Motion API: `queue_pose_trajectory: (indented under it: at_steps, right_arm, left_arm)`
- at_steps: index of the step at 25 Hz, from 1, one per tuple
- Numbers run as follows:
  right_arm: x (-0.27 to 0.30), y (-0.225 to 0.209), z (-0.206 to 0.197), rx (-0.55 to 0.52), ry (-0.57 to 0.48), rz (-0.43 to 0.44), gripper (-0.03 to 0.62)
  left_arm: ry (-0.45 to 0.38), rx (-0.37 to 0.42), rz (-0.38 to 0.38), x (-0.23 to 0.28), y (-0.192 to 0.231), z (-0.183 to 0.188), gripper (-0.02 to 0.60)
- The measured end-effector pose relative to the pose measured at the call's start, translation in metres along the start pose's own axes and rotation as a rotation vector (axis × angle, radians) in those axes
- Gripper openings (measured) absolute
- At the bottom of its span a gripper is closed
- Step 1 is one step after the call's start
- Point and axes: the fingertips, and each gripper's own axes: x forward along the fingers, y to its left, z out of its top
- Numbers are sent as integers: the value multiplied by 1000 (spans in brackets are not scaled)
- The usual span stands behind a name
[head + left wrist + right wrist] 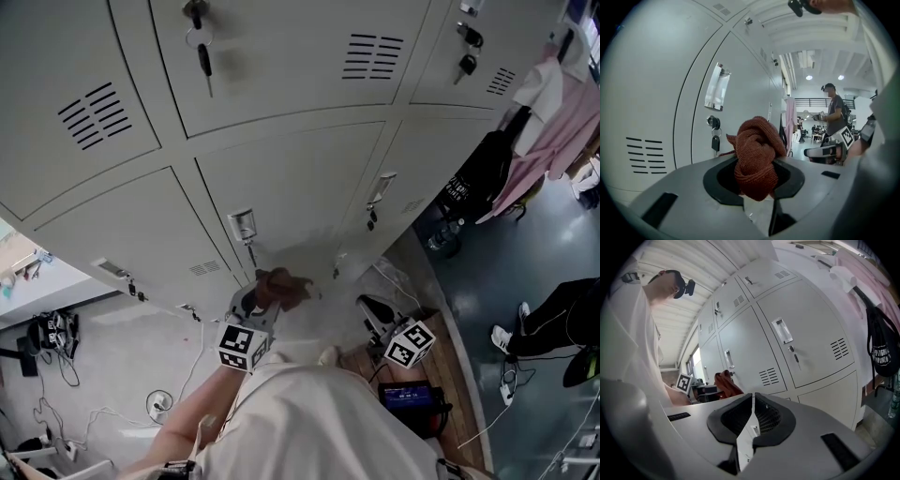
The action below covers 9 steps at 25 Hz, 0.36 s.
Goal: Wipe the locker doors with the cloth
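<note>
Cloth [757,154] sits bunched and clamped in the left gripper [754,185]. The locker door [745,79] lies just ahead, slightly to its left; contact cannot be confirmed. Right gripper [751,423] is closed, empty and farther off.

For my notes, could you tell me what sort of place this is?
Likely a locker area in a workshop: rows of grey lockers with hanging keys, clothing hung beside them.

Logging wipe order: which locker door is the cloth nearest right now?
The centre door in the head view, whose label holder and hanging key sit just above the red-brown cloth clamped in the left gripper. The other doors lie farther off.
</note>
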Motion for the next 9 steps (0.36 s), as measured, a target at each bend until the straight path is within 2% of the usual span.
queue_pose_trajectory:
  at_steps: [9]
  right_arm:
    - [13, -3, 1, 1, 0, 44, 28]
  left_arm:
    - [30, -21, 13, 0, -2, -11, 112]
